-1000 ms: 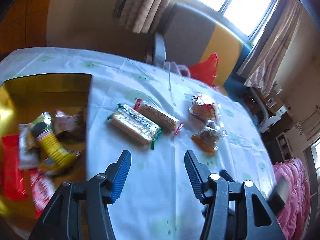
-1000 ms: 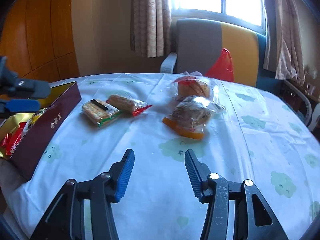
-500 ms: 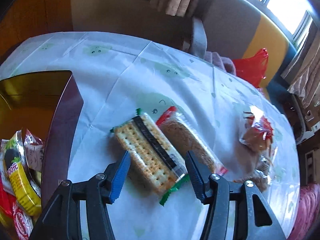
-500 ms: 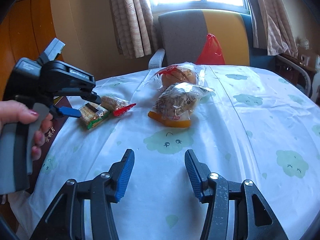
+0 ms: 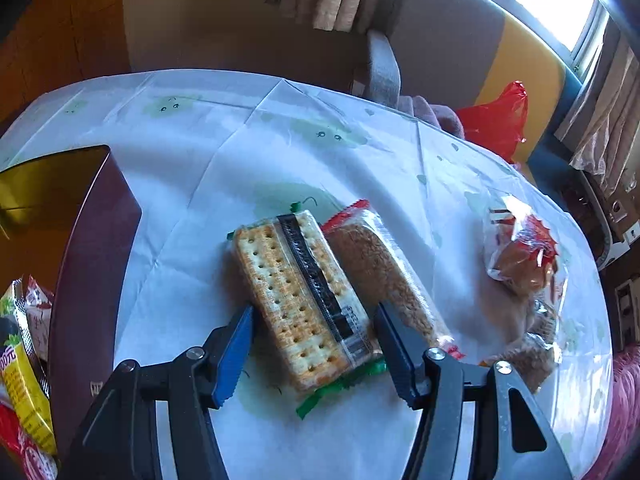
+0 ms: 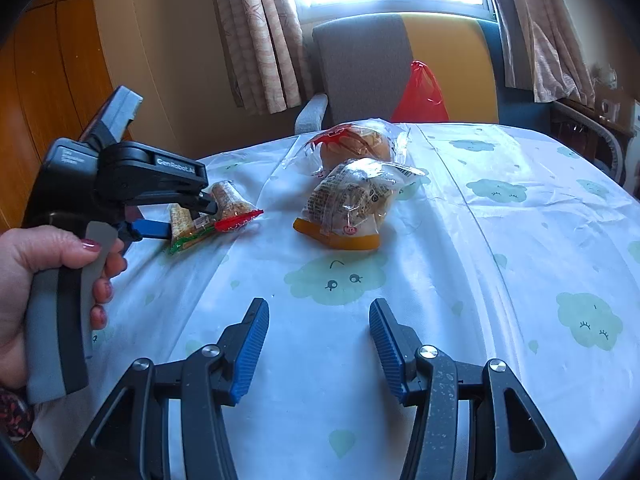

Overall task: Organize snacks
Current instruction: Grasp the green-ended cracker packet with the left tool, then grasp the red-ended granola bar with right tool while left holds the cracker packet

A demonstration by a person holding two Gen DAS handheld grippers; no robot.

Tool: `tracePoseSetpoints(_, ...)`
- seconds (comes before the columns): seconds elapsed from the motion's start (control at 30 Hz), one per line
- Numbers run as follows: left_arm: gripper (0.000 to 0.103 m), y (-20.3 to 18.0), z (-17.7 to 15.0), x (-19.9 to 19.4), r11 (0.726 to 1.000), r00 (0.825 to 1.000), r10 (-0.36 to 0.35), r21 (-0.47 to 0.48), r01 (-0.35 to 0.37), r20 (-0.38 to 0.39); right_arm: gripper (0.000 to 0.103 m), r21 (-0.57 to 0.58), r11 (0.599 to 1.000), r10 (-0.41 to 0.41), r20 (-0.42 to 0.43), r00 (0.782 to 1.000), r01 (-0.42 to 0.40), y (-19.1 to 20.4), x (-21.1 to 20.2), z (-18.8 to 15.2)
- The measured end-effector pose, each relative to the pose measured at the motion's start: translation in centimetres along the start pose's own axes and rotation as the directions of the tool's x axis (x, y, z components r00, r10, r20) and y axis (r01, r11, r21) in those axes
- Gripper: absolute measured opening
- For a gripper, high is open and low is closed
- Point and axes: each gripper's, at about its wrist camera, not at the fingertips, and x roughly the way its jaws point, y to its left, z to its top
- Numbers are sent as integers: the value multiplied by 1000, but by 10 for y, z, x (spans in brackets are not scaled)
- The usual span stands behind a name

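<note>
Several wrapped snacks point(image 5: 20, 364) are already laid in the box point(image 5: 86, 280) left of the left gripper point(image 5: 312, 344), whose fingers, just opened wide, straddle the unclamped cracker pack point(image 5: 304, 296) on the counter point(image 5: 192, 264), while three more packets are left and the right gripper point(image 6: 318, 344) is held apart, empty.

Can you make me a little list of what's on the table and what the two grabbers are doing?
Table cover: white cloth with green clouds
Box: dark red, gold inside, at the table's left edge, snacks already in it
Cracker pack: green ends, lying flat beside the brown snack bar
Other snacks: two bagged buns
Left gripper: fingers have just been opening; they stand either side of the cracker pack, not squeezing it yet
Right gripper: open, holding nothing, over bare cloth
Likely next: grab the crackers
</note>
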Motion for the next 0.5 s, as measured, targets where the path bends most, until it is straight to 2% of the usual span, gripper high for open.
tracePoseSetpoints(0.1,59,-6,-9,0,995,999,14,98,-18,45,54,-1,1000,-1,-1,1000,1,0,0,0)
tracePoseSetpoints(0.17,50,-4,-23,-7,991,996,14,131,-25,85,54,1,1000,1,-2,1000,-1,0,1,0)
tracePoseSetpoints(0.3,48,5,-52,-24,988,991,-15,156,-7,135,54,1,1000,3,-2,1000,-3,-1,1,1)
tracePoseSetpoints(0.4,48,15,-66,-33,990,988,-55,137,35,143,54,2,1000,4,-2,1000,-4,-1,1,0)
tracePoseSetpoints(0.5,48,18,-79,-40,988,985,-66,148,42,162,54,3,1000,6,-4,1000,-6,-1,0,1)
